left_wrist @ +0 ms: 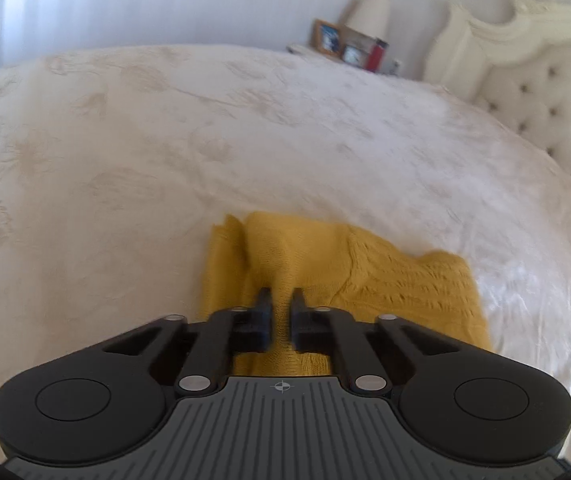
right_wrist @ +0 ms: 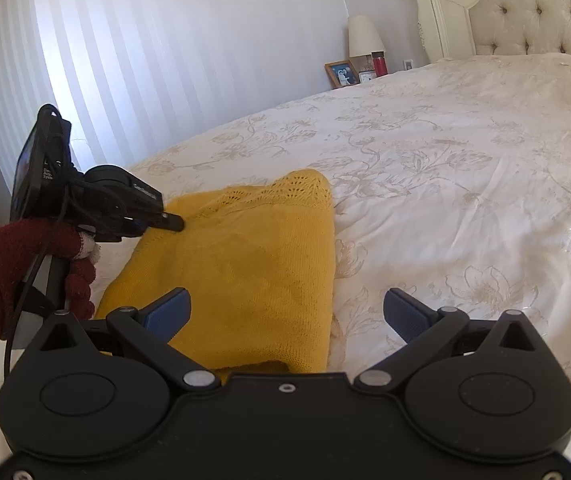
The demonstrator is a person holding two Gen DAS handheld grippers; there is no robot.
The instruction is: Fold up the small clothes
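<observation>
A mustard-yellow knit garment (right_wrist: 253, 264) lies folded on the white bedspread (right_wrist: 465, 184); it also shows in the left wrist view (left_wrist: 365, 276). My left gripper (left_wrist: 282, 300) has its jaws nearly together with a fold of the yellow knit between them. In the right wrist view the left gripper (right_wrist: 173, 222) sits at the garment's far left edge, held by a hand in a dark red glove (right_wrist: 17, 268). My right gripper (right_wrist: 287, 304) is wide open and empty, its blue pads (right_wrist: 169, 312) over the garment's near edge.
A tufted cream headboard (right_wrist: 533, 12) stands at the far right. A bedside table beyond the bed holds a lamp (right_wrist: 363, 36), a framed photo (right_wrist: 341, 73) and a red bottle (right_wrist: 380, 65). Striped curtains (right_wrist: 165, 48) cover the wall on the left.
</observation>
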